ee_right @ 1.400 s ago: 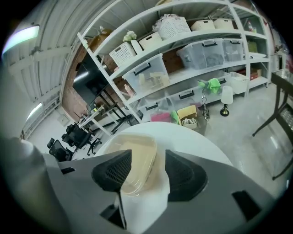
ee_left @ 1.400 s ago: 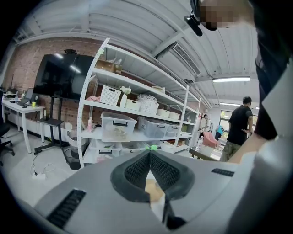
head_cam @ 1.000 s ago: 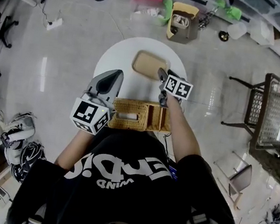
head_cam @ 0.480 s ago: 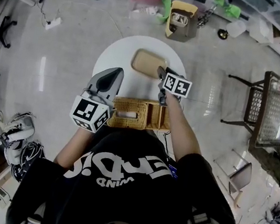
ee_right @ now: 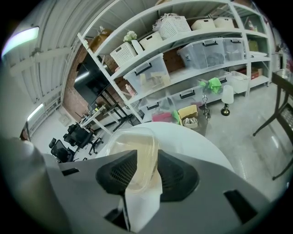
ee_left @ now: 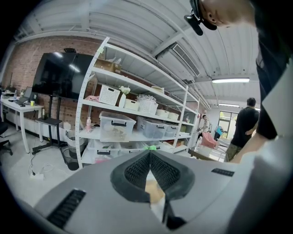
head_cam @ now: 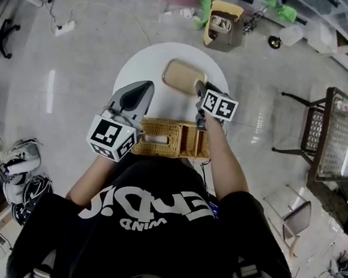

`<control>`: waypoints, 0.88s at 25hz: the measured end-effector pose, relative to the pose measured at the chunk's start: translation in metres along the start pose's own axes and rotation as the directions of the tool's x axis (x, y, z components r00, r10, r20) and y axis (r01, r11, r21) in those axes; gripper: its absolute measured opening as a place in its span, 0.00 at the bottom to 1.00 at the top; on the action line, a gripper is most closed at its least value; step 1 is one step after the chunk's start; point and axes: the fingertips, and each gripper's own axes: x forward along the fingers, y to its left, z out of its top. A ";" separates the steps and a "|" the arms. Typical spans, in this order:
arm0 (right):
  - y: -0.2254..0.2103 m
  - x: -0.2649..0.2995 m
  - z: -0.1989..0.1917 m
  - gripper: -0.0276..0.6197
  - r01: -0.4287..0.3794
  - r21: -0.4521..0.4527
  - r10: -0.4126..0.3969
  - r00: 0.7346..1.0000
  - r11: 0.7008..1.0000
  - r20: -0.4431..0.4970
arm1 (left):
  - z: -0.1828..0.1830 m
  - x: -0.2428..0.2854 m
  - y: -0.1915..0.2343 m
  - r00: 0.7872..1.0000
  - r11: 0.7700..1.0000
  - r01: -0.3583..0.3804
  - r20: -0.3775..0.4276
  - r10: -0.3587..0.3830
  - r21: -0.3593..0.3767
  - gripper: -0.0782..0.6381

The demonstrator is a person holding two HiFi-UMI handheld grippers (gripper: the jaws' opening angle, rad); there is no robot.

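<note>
A shallow clear plastic container point(ee_right: 136, 145) with a beige tint lies on the round white table point(ee_right: 187, 137). My right gripper point(ee_right: 144, 159) is shut on its near edge, one dark ribbed pad on each side. In the head view the same container point(head_cam: 182, 77) sits at the table's far side, with the right gripper point(head_cam: 199, 93) at its right edge. A woven wicker basket point(head_cam: 167, 139) stands at the near edge of the table point(head_cam: 138, 69). My left gripper point(head_cam: 147, 88) hovers left of the basket, pointing up at the shelves. In its own view the left gripper point(ee_left: 149, 153) is shut and holds nothing.
White shelving point(ee_left: 120, 124) with clear bins lines the wall, beside a wall screen point(ee_left: 59, 75). A person point(ee_left: 243, 122) stands at the far right. On the floor beyond the table lie a yellow box point(head_cam: 224, 23) and loose items. A metal chair point(head_cam: 334, 132) stands to the right.
The right gripper's jaws have closed in from either side onto the container's near edge. The left gripper has stayed where it was, shut.
</note>
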 end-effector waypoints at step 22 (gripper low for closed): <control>0.038 -0.063 0.003 0.12 -0.153 -0.015 0.153 0.981 0.988 0.119 | 0.008 -0.024 -0.037 0.999 1.000 -0.006 0.048 0.005 0.024 0.11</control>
